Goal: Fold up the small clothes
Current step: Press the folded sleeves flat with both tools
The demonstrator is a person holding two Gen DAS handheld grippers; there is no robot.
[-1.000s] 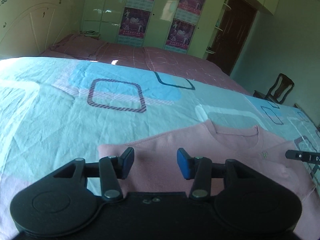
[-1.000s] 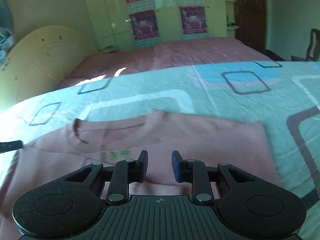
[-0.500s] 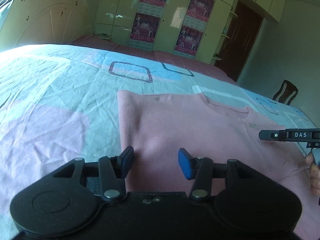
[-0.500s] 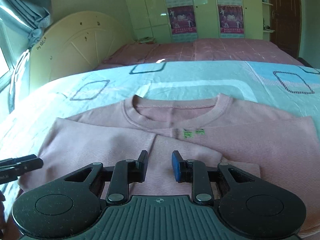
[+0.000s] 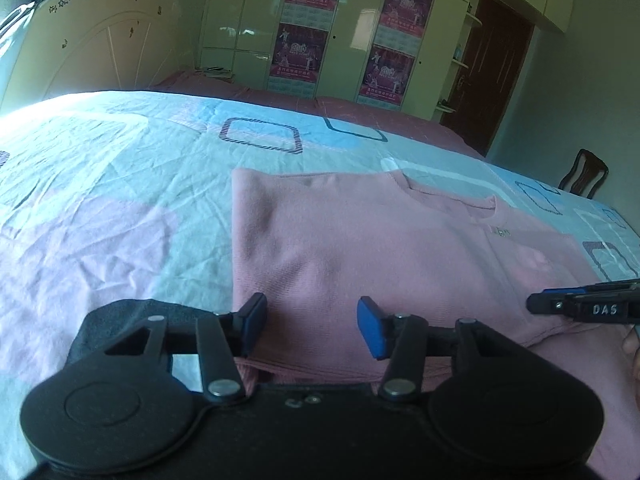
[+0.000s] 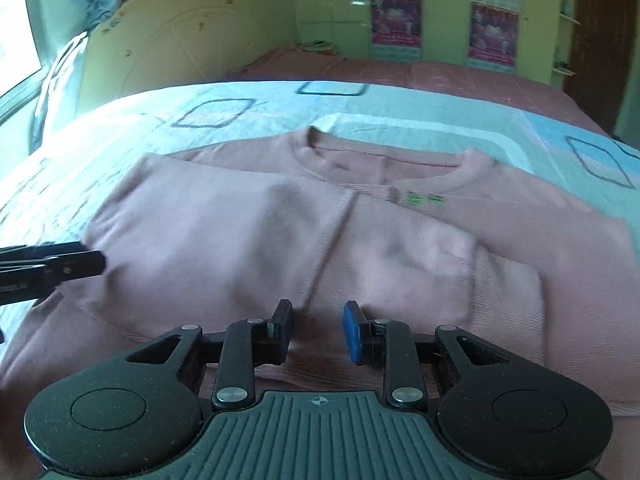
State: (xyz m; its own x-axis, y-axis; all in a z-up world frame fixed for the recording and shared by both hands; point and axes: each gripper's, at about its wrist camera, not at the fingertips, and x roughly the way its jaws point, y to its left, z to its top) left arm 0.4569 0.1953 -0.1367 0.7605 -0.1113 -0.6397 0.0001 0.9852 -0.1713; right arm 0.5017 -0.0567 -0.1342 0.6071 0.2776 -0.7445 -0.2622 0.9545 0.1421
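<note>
Since a second ago both my views have swung, and the pink top (image 5: 360, 240) now lies flat on the patterned sheet (image 5: 120, 184), filling twelve o'clock. My left gripper (image 5: 311, 322) stands apart, clamping nothing; so does my right gripper (image 6: 317, 330), narrower. At three o'clock I read "DAS" on the right gripper.

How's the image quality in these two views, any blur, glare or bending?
Left wrist view: sharp, sun washes out the bedsheet at left, fisheye curves the wardrobe. Right wrist view: pink sweater smeared by motion blur, window blown out.
</note>
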